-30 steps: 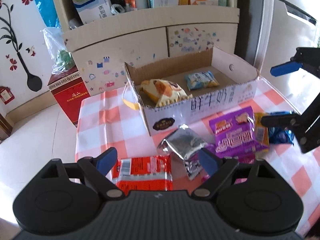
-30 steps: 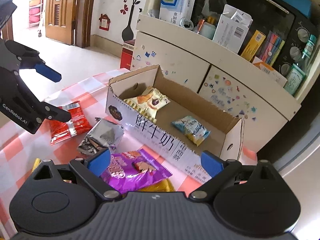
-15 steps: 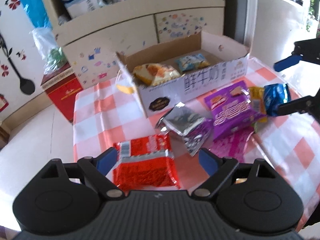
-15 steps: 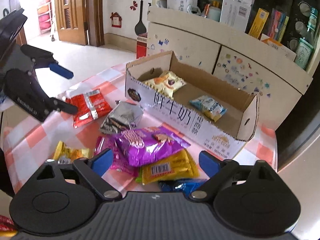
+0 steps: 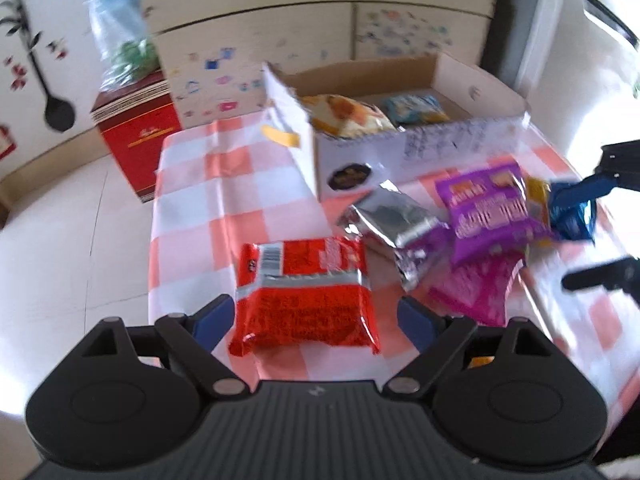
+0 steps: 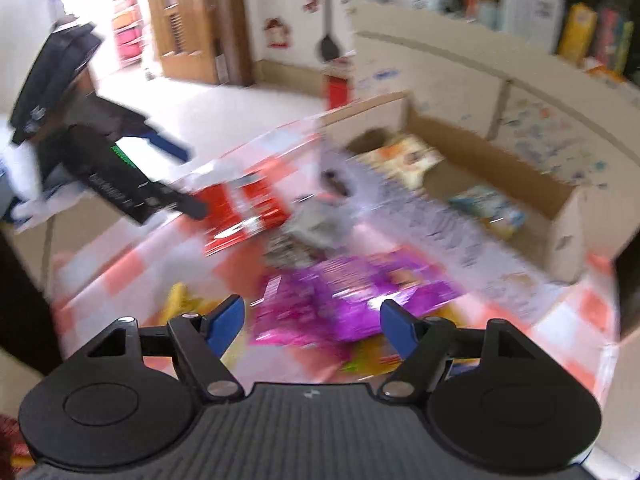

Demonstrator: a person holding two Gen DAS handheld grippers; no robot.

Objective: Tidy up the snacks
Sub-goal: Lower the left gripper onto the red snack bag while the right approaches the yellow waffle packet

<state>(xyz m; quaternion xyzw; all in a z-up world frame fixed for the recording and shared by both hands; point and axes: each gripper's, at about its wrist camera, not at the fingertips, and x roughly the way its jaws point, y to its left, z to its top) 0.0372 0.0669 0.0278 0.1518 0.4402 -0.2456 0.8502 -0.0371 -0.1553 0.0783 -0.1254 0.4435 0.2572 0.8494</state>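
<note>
Left gripper (image 5: 316,318) low over the near edge of the table (image 5: 224,204), fingers (image 5: 212,318) spread wide on either side of the red packet (image 5: 306,294), blue pads clear of the wrapper on both sides, nothing clenched. Red packet flat on the checked cloth, near and left of the other snacks. Just right of it, a silver packet (image 5: 394,224), crumpled, its far end close to the front wall of the cardboard box (image 5: 448,148). Further right, a purple packet (image 5: 490,210) lying over a pink one (image 5: 476,290), with a yellow wrapper edge (image 5: 536,196) and a blue packet (image 5: 572,216) at the right end of the heap. Inside the box, at the far side of the table, an orange-and-yellow bag (image 5: 344,114) on the left and a pale blue bag (image 5: 414,108) to its right.

Right gripper (image 6: 311,320) above the purple packet (image 6: 352,296), jaws just closing in, still parted, purple wrapper showing between the pads but not pinched as far as the blurred view tells. Seen from the left wrist view, right gripper (image 5: 588,232) at the right edge, one blue fingertip (image 5: 580,192) over the blue packet; touching or not, cannot tell. Small yellow packet (image 6: 180,300) on the cloth left of the purple one in the right wrist view
</note>
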